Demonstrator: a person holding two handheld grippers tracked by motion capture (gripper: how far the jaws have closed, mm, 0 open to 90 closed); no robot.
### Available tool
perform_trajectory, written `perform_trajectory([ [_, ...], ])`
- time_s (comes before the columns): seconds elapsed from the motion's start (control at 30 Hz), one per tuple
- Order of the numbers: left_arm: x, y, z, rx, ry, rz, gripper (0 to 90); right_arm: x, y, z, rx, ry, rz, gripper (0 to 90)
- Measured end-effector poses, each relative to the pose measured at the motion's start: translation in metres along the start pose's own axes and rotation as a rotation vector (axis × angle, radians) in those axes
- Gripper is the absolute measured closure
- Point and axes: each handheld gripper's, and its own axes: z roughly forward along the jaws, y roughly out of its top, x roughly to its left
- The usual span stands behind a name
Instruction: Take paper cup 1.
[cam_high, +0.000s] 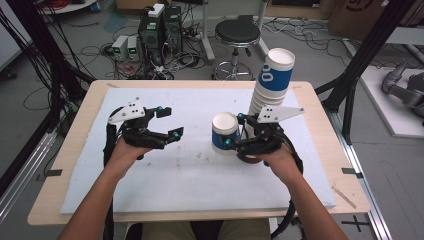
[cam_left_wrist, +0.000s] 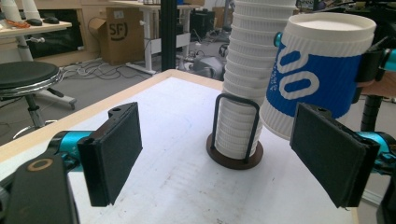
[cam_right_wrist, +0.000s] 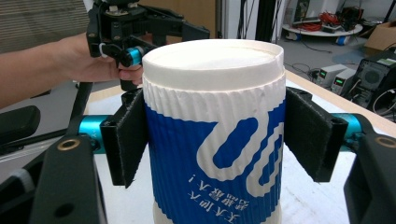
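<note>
Gripping the upside-down paper cup (cam_right_wrist: 212, 135) around its ribbed blue sleeve, the right gripper (cam_high: 235, 131) holds it just beside the cup stack (cam_high: 270, 85) above the bench (cam_high: 165, 175); light and crushable, it wants gentle mid-wall pressure, while the left gripper (cam_high: 167, 122) has its fingers (cam_left_wrist: 114, 149) spread wide and empty.

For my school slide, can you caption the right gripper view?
The right gripper holds an upside-down blue-and-white paper cup between its jaws.

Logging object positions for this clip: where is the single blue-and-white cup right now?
In the high view, the cup is upside down between the right claw's jaws, right of table centre, just left of the cup stack.
</note>
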Motion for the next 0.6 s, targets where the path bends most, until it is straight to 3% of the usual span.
perform_trajectory([
  [0.6, -0.0047, -0.0063, -0.0088, -0.024, -0.023, 0.001, 16.5, 0.0033, 0.0078, 0.0080, 0.028, -0.008, -0.021, 27.9],
])
